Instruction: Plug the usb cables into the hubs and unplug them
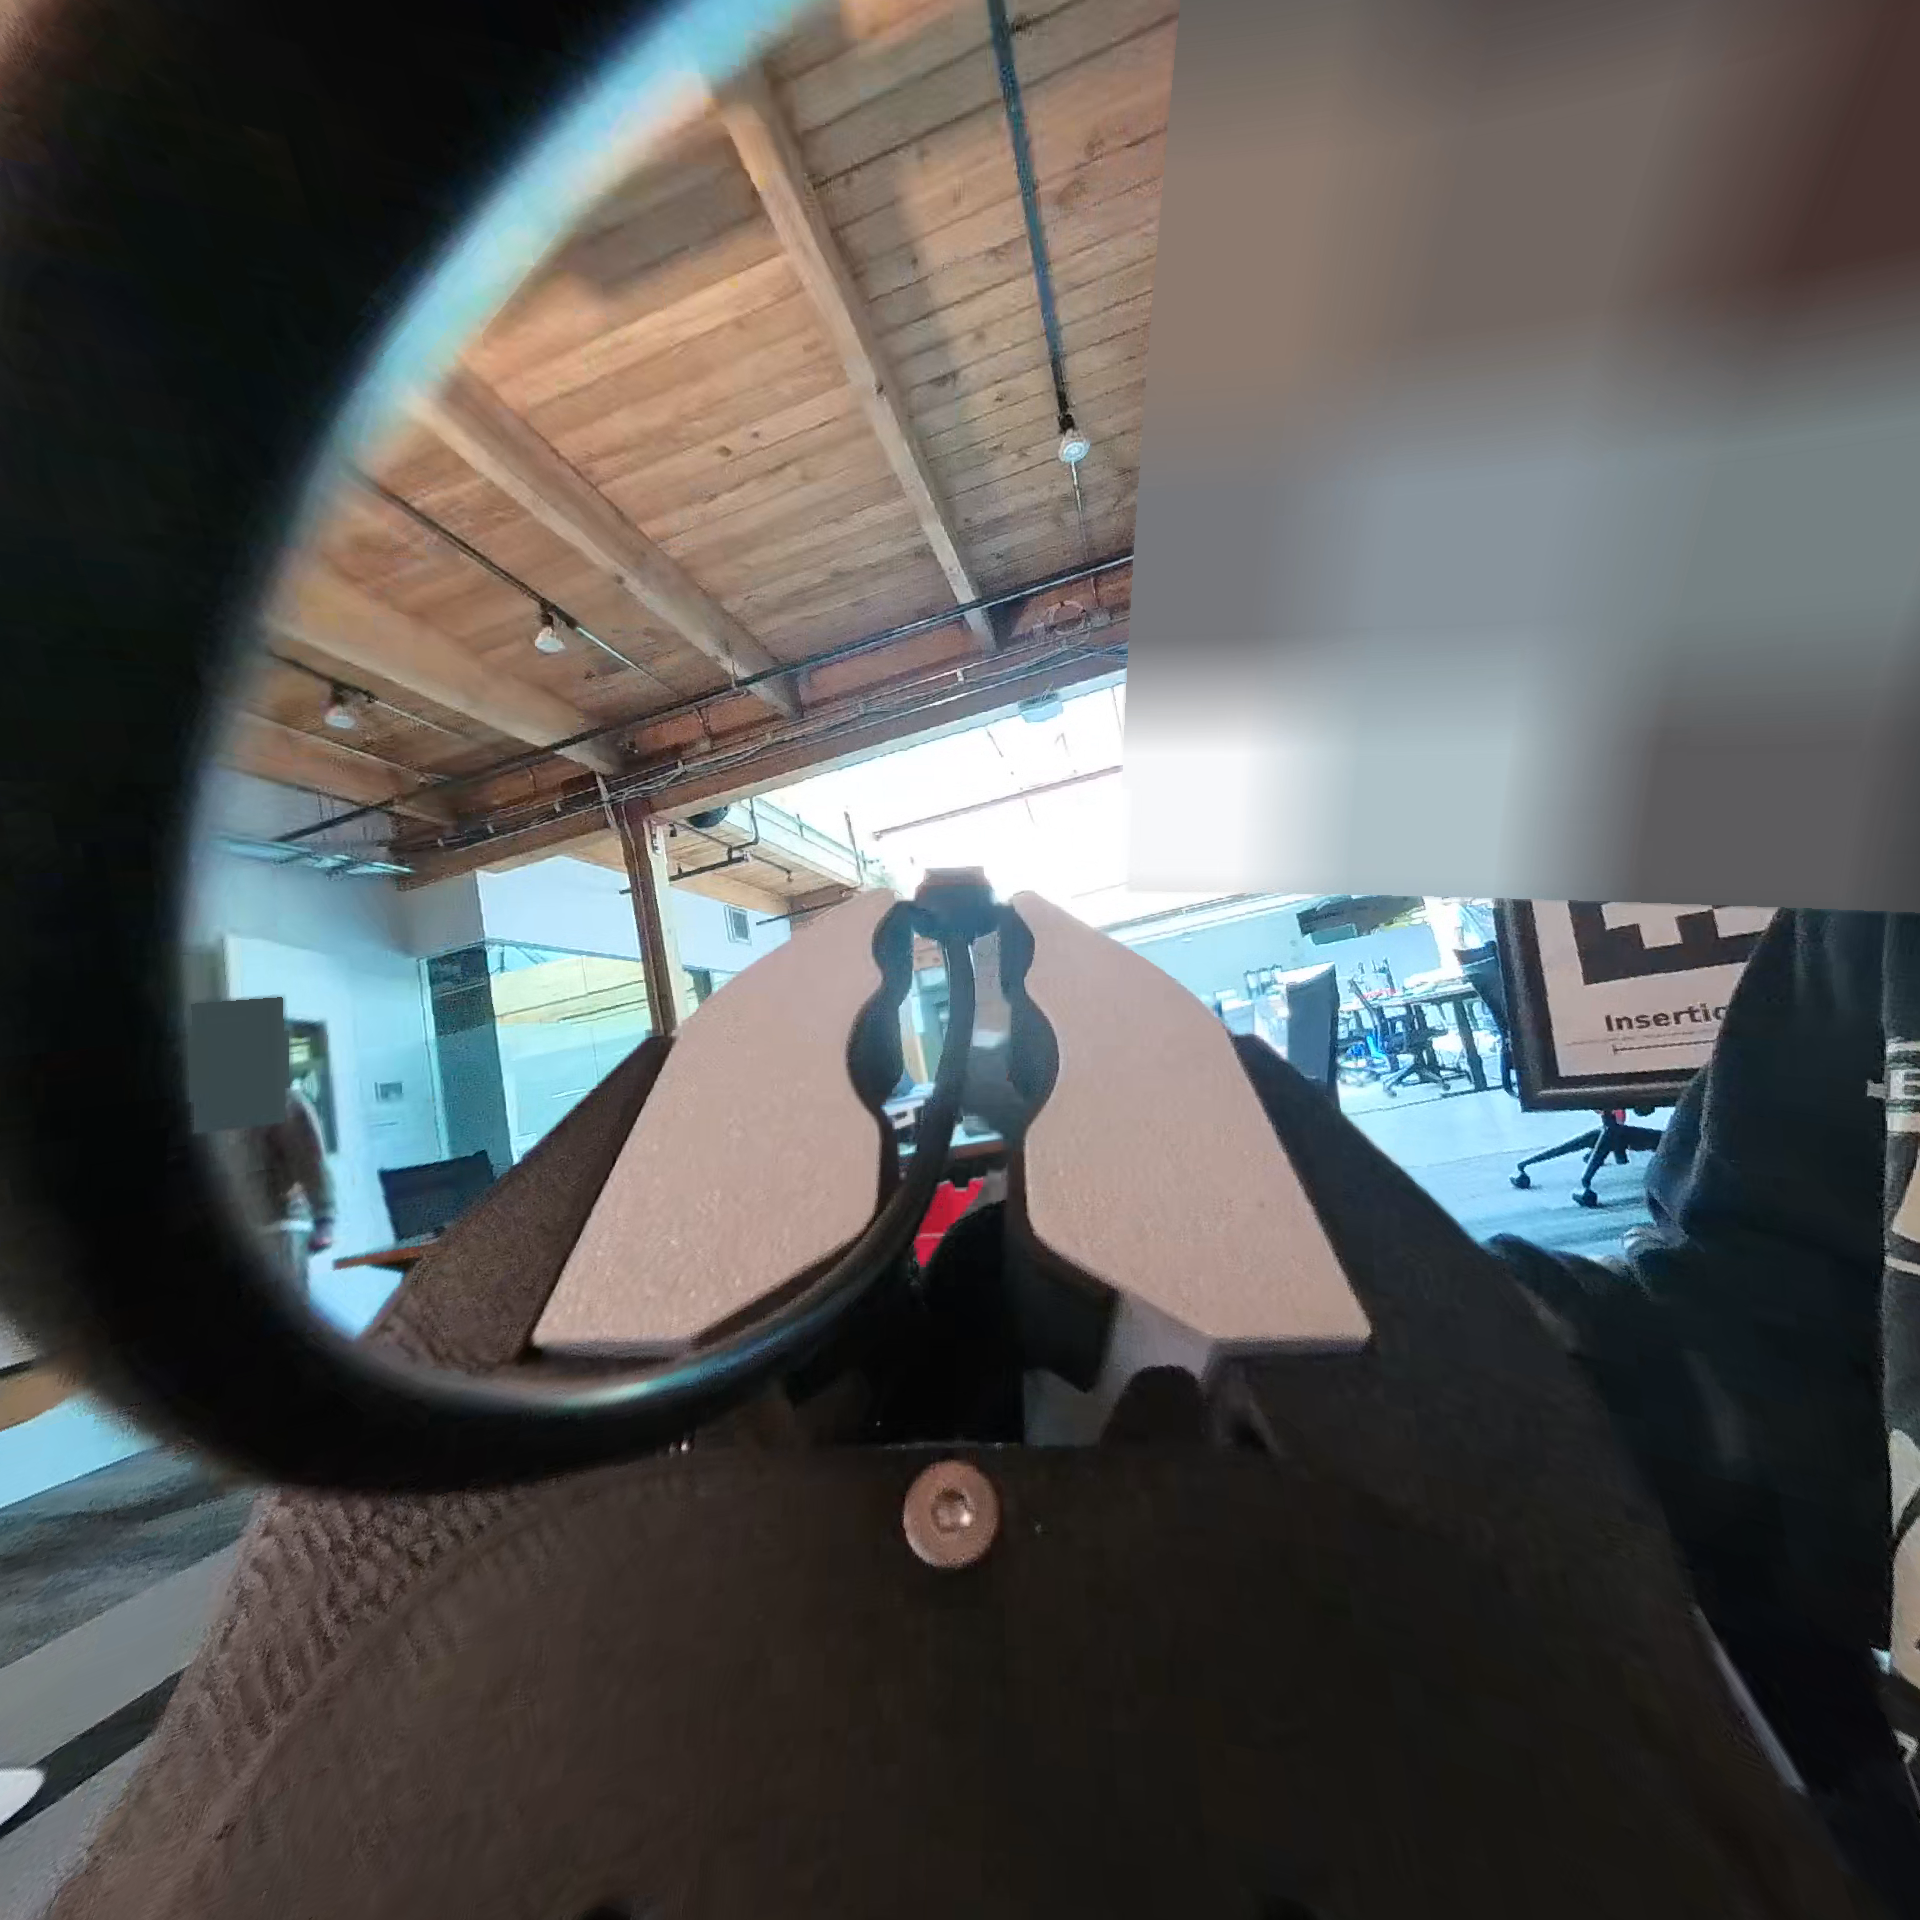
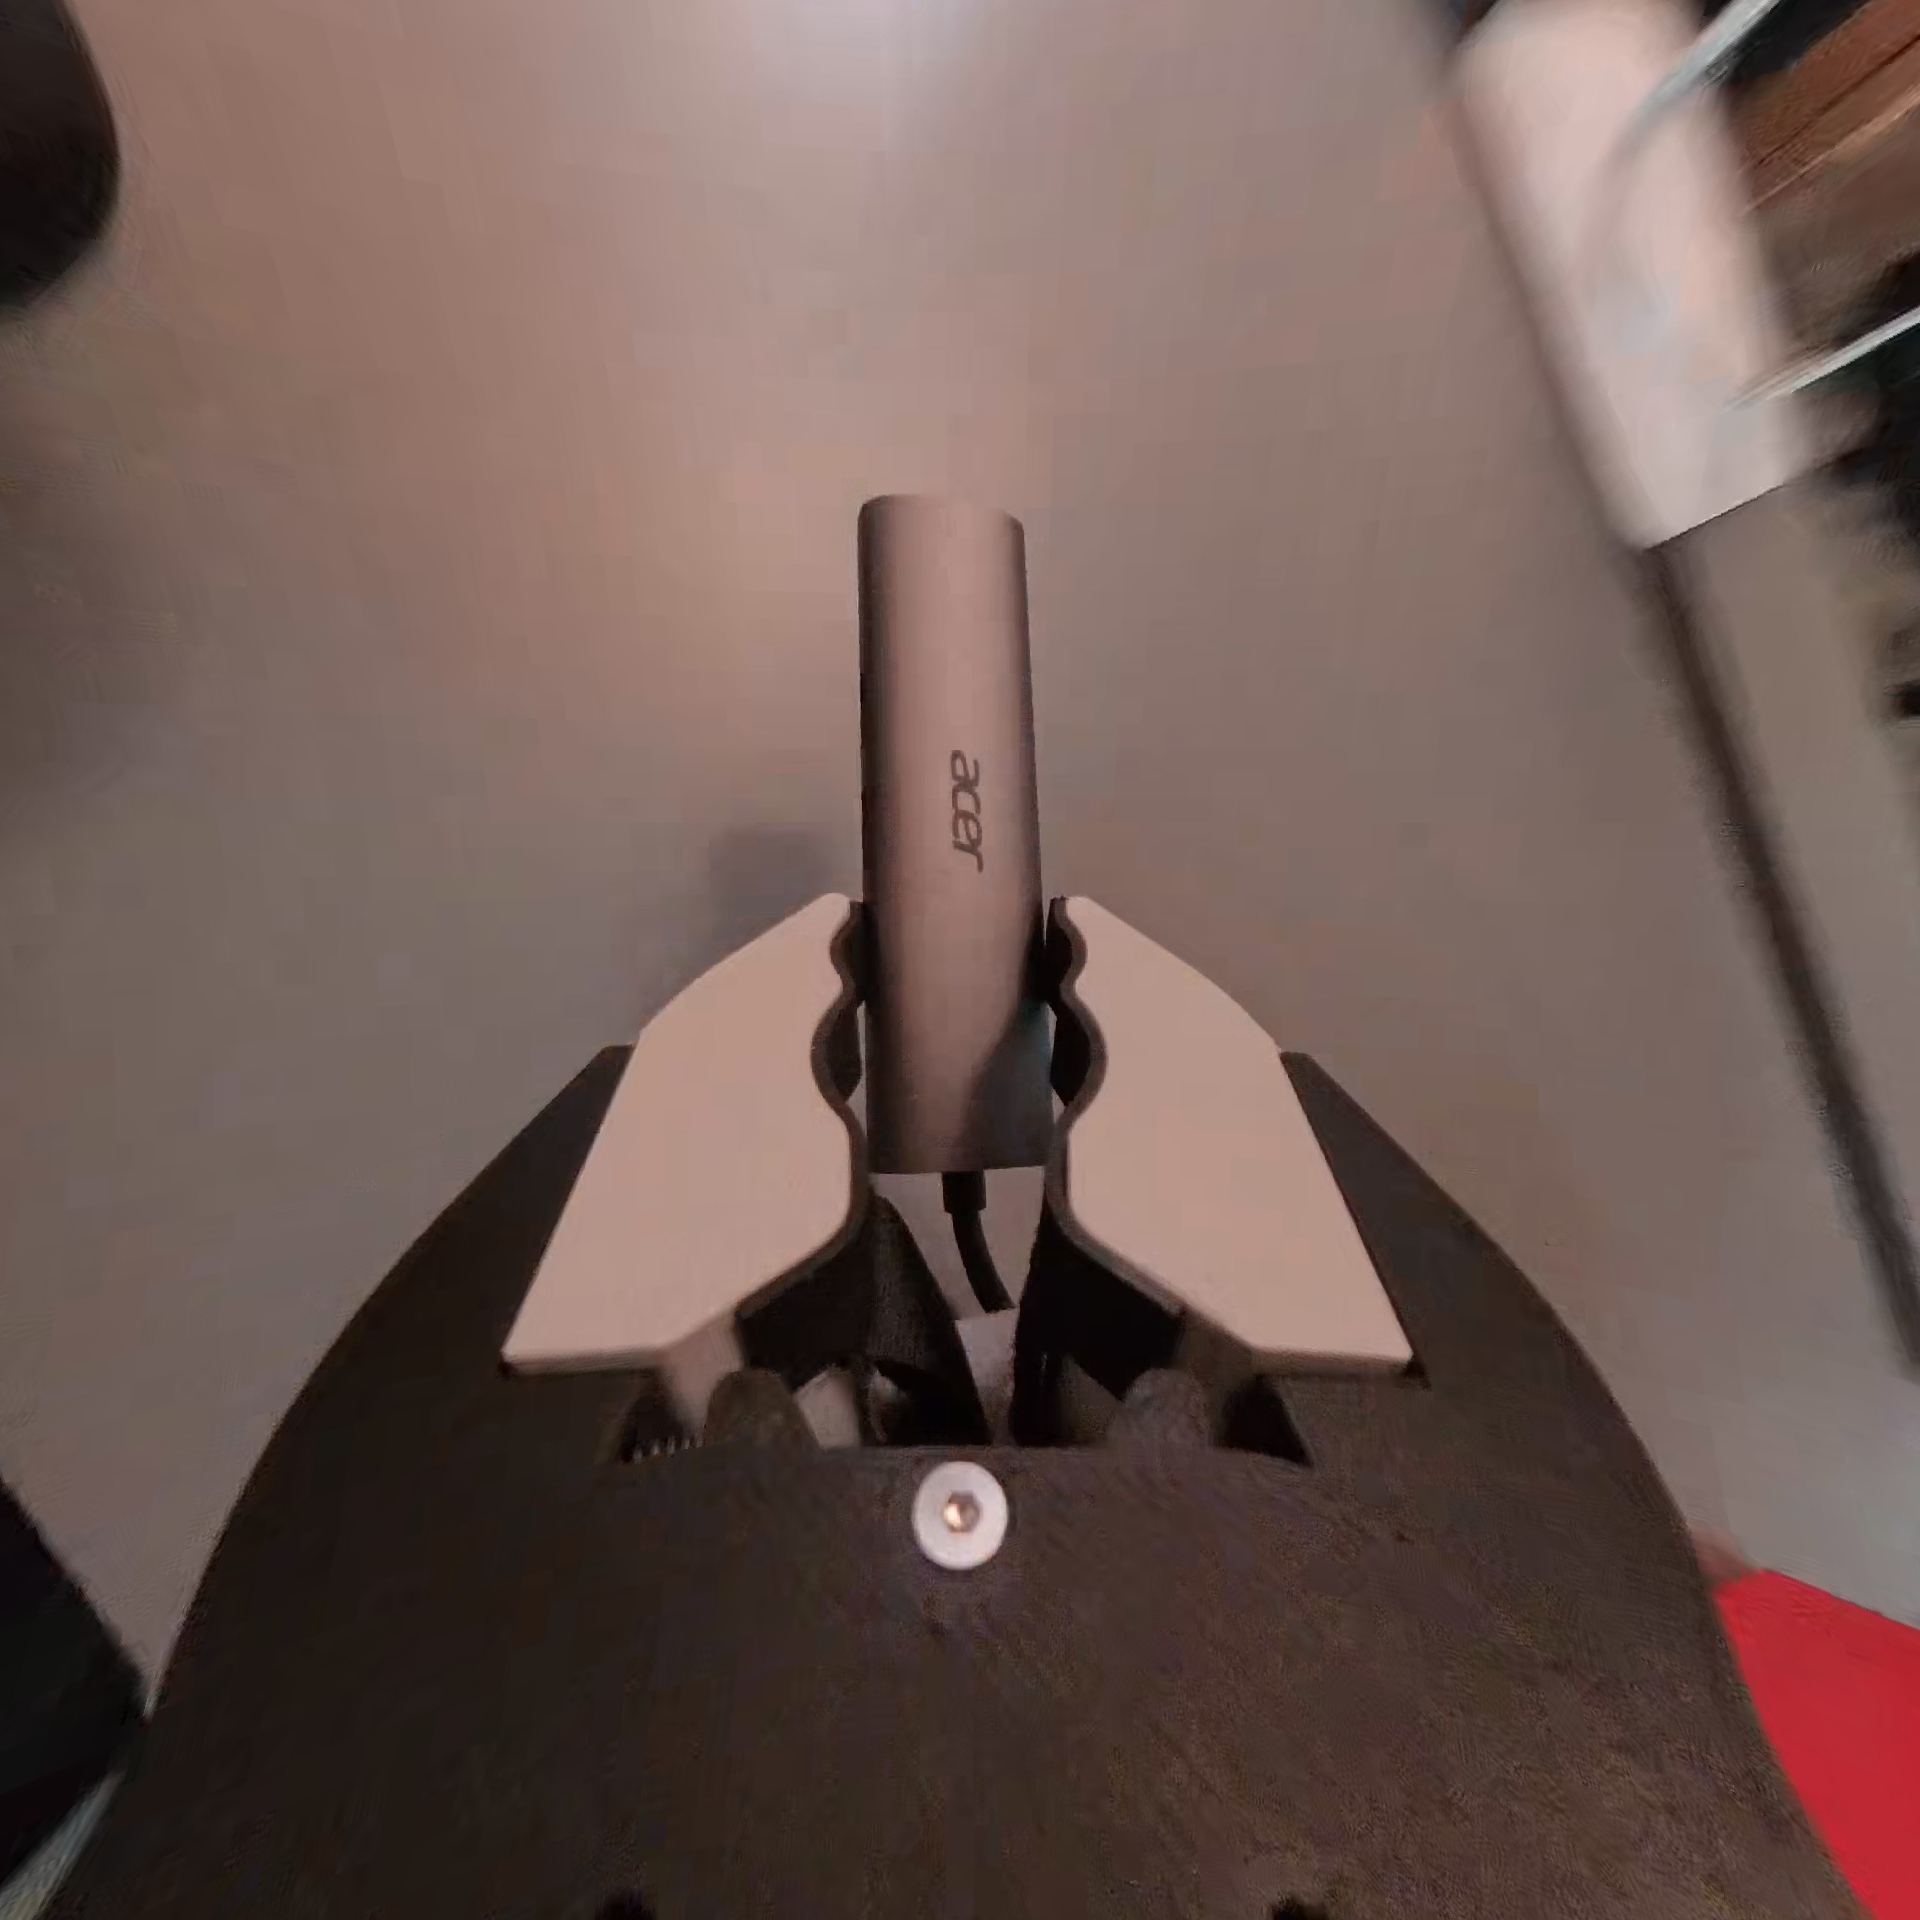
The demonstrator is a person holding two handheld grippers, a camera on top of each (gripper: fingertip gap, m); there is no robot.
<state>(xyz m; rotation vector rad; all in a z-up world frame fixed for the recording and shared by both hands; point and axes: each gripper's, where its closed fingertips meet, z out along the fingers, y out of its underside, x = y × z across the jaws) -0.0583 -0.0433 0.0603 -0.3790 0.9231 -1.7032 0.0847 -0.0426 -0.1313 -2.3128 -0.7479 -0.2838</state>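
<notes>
In the left wrist view my left gripper (image 1: 954, 902) points up toward the ceiling and is shut on the black plug end of a USB cable (image 1: 940, 1081). The cable runs back between the fingers and loops wide round the left side, close to the lens. In the right wrist view my right gripper (image 2: 951, 920) is shut on a grey, bar-shaped USB hub (image 2: 943, 727). The hub sticks out forward over a plain pale table surface (image 2: 416, 623). Its own black lead (image 2: 971, 1236) trails back between the fingers. The hub's ports are hidden.
In the left wrist view a person's dark sleeve (image 1: 1766, 1195) fills the right side, with a framed marker board (image 1: 1621, 997) behind it. Office chairs and desks stand far off. In the right wrist view blurred objects (image 2: 1662, 312) lie at the upper right and something red (image 2: 1818, 1714) at the lower right. Some 25 cm of space lies between my two pairs of fingers.
</notes>
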